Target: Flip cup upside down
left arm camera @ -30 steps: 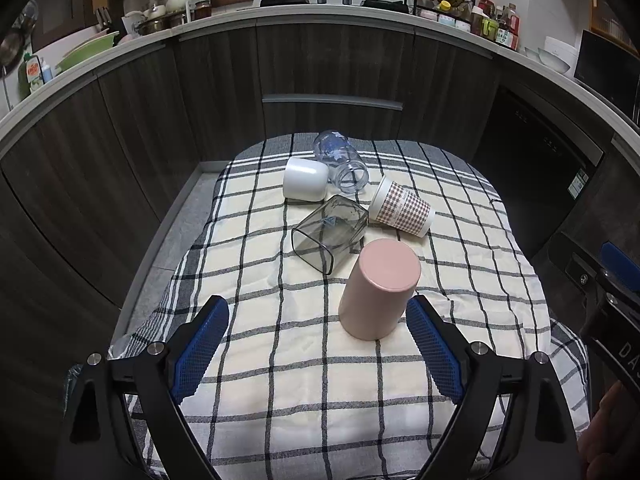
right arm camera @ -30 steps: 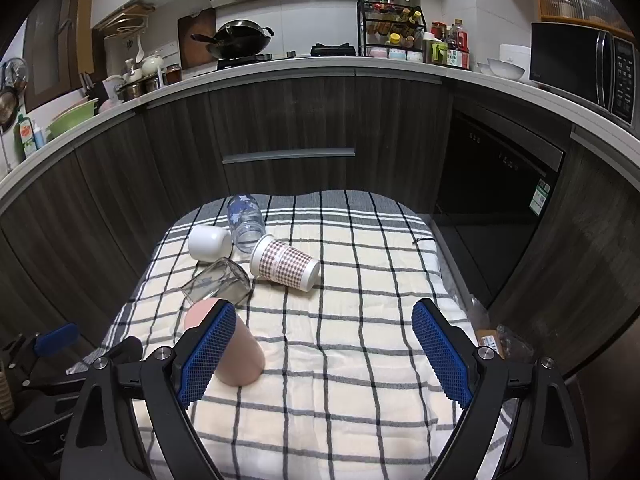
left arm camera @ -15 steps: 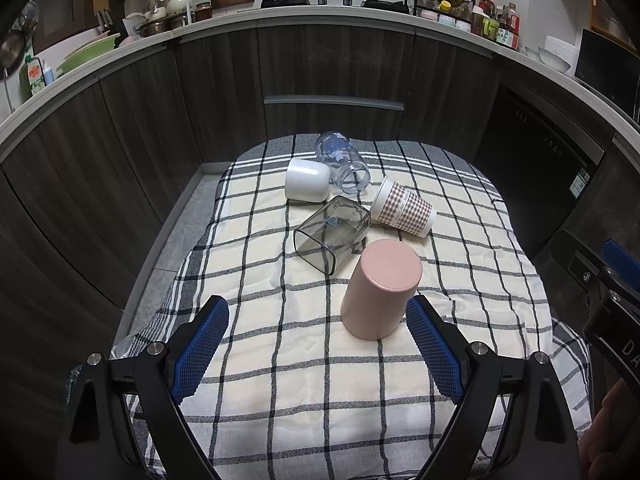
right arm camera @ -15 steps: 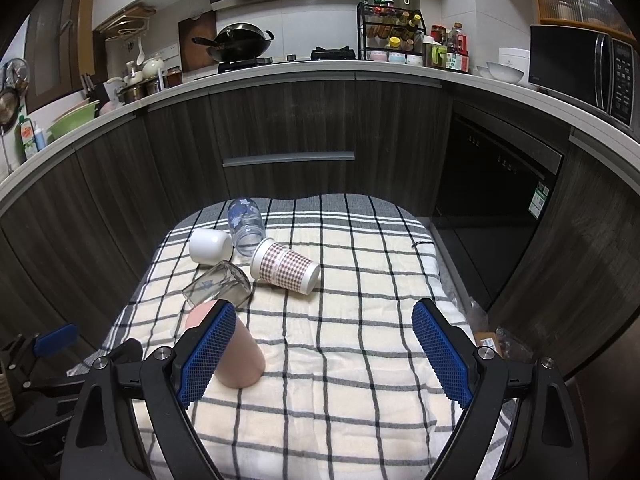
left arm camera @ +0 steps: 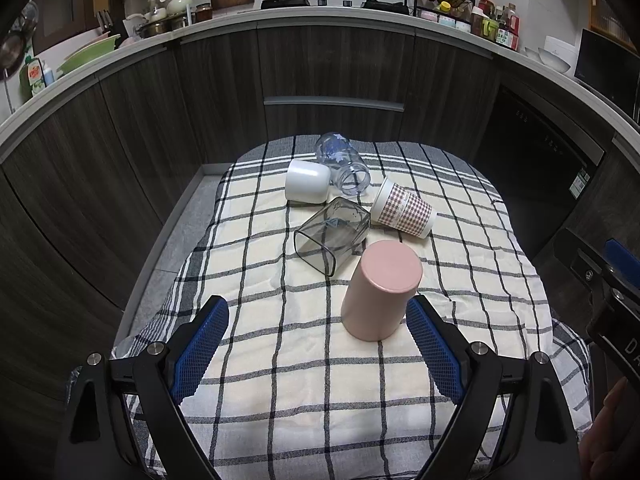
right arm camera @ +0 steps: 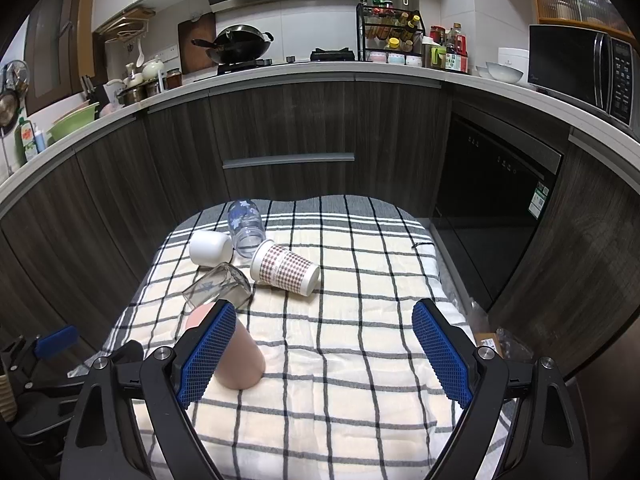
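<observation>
Pink cup is standing upside down; left tool and right tool are gaping wide, gripping nothing.

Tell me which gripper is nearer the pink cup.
Left. The left gripper is open with the pink cup just ahead, beside its right finger. The right gripper is open too, with the cup off to its left, partly behind its left finger.

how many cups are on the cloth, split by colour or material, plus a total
pink cup: 1
white cup: 1
checked paper cup: 1
clear square glass: 1
clear jar with blue print: 1
total: 5, all on the checked cloth
</observation>
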